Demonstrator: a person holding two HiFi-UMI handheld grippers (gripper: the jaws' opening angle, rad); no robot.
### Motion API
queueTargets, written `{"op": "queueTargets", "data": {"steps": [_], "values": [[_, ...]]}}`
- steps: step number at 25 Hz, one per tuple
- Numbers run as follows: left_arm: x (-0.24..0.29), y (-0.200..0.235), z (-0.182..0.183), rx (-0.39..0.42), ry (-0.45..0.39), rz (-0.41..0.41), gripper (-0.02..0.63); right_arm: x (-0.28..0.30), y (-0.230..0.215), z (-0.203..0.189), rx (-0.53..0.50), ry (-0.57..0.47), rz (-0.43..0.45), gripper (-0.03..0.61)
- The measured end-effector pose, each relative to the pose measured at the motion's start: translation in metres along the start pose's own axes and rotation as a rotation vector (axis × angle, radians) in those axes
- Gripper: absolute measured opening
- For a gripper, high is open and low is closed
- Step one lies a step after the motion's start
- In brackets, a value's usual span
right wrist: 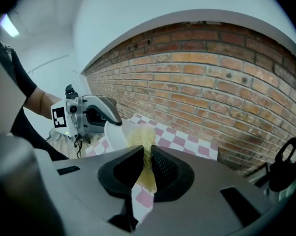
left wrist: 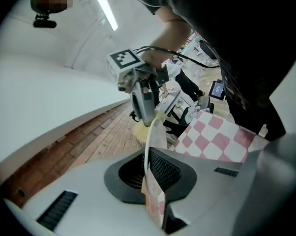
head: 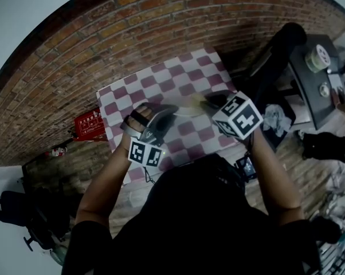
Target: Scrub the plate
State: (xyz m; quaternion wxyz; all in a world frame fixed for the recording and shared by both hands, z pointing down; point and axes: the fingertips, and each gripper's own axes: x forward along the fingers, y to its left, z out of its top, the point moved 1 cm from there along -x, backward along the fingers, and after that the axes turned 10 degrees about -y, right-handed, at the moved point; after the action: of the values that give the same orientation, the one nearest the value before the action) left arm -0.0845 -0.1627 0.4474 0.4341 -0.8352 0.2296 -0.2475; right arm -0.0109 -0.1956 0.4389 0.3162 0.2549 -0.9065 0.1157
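**Plate clamped at left, scrub pad on it from the right**

- Far left of the head view: a red box (head: 90, 124) on the brick floor (head: 104, 44), just beside the bench's left edge.
- Centre: the bench under a pink-and-white checked cloth (head: 184, 73). Both forearms reach in over its near edge from the bottom of the frame.
- Left tool (head: 161, 117): jaws drawn together on the near rim of the white plate (head: 185, 107). In the left gripper view the plate (left wrist: 155, 134) stands edge-on between the pads, running straight away from the camera. It sits centre frame in the head view, over the cloth. Whether it touches the cloth cannot be told.
- Right tool (head: 210, 100): jaws clamped on a yellow scrub pad (right wrist: 147, 154), which sticks out past the tips. In the left gripper view the pad (left wrist: 139, 130) lies against the plate's far rim, directly below the right tool. The right gripper view shows the plate (right wrist: 115, 134) just left of the pad, touching it.
- Right edge of the head view: a dark desk (head: 316, 90) with small items on it, well apart from the bench.
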Motion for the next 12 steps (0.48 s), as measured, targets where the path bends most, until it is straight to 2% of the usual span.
{"op": "queueTargets", "data": {"steps": [2, 5, 8, 12], "values": [[0.007, -0.009, -0.011, -0.13, 0.008, -0.007, 0.02, 0.004, -0.023, -0.022, 0.028, 0.007, -0.062, 0.048], [0.017, -0.019, -0.031, -0.4, 0.03, 0.019, 0.02, 0.008, -0.055, -0.047, 0.065, -0.042, -0.164, 0.048], [0.029, -0.033, -0.054, -0.739, 0.053, 0.051, 0.02, 0.008, -0.071, -0.067, 0.13, -0.099, -0.208, 0.048], [0.044, -0.065, -0.09, -1.245, 0.093, 0.096, 0.02, 0.014, -0.081, -0.083, 0.223, -0.186, -0.219, 0.048]]}}
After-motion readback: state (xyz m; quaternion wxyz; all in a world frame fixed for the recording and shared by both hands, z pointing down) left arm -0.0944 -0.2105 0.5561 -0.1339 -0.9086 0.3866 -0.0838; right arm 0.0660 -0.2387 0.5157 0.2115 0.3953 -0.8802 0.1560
